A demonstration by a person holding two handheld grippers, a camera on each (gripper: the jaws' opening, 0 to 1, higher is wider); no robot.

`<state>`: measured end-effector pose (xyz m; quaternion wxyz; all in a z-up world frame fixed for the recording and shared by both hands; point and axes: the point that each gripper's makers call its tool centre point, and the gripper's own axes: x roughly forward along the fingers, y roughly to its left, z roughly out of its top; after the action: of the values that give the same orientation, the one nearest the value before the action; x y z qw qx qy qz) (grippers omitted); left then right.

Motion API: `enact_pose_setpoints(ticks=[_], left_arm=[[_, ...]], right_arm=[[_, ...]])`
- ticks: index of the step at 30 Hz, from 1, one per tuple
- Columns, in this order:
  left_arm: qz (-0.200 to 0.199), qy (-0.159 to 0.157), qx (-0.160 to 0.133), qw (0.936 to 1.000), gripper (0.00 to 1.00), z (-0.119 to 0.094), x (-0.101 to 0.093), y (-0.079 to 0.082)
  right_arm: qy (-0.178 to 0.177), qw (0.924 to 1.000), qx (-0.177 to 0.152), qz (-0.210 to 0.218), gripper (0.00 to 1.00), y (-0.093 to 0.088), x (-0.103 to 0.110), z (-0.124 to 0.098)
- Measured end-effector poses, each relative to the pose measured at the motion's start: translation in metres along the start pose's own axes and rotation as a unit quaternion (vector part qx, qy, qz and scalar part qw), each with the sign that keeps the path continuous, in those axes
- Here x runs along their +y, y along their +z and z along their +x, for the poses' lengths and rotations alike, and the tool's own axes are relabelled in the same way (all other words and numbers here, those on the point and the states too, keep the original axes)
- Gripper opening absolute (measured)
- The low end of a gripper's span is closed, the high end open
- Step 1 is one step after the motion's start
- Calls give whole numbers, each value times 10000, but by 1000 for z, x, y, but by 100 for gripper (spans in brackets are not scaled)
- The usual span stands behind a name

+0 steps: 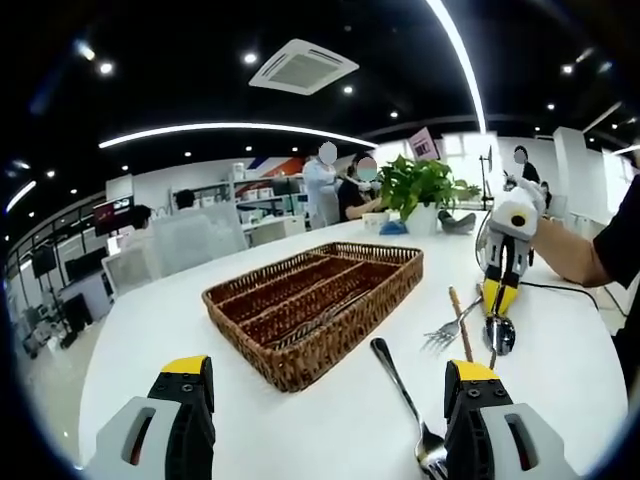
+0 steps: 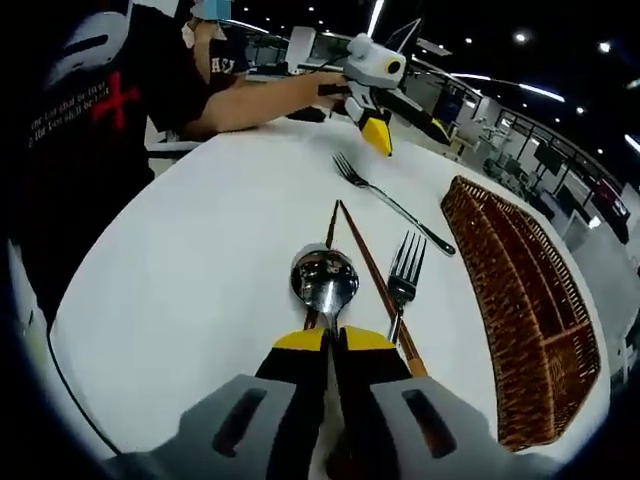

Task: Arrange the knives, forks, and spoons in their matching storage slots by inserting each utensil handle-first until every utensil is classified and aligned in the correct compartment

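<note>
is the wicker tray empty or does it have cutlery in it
Empty as far as visible: the wicker tray compartments show only woven bottom; forks and spoon sit outside.

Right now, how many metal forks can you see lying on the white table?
2. One silver metal fork lies beside the brown chopsticks, next to the right gripper. The other long silver fork lies nearer the left gripper. The woven wicker tray may hide more.

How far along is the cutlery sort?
Barely started. Done: little visible; the wicker tray's compartments look mostly unfilled, though something metallic may lie inside. In hand: the right gripper is shut on a spoon, bowl forward. Left: two forks and brown chopsticks on the table. The left gripper is open.
</note>
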<state>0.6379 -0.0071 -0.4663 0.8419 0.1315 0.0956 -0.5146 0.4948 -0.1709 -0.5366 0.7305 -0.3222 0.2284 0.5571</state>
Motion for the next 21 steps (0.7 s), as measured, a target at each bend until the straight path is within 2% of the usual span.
enact_pose_setpoints(ticks=[3, 7, 13, 14, 17, 21], left_arm=[[1, -11, 23, 10000, 100, 1, -1, -2], [-14, -9, 21, 10000, 100, 1, 0, -2], [18, -17, 12, 10000, 100, 1, -2, 0], [28, -15, 3, 10000, 100, 1, -2, 1], [66, -22, -25, 10000, 100, 0, -2, 3], [68, -20, -29, 10000, 100, 0, -3, 3]], right_arm=[[209, 9994, 155, 235, 4, -1, 2, 0], [367, 9987, 141, 339, 3, 0, 1, 1], [85, 9987, 25, 506, 1, -1, -9, -5], [-19, 9986, -175, 491, 0, 3, -13, -4], [24, 9982, -235, 557, 0, 2, -10, -3], [-115, 9973, -413, 597, 0, 8, -14, -5]])
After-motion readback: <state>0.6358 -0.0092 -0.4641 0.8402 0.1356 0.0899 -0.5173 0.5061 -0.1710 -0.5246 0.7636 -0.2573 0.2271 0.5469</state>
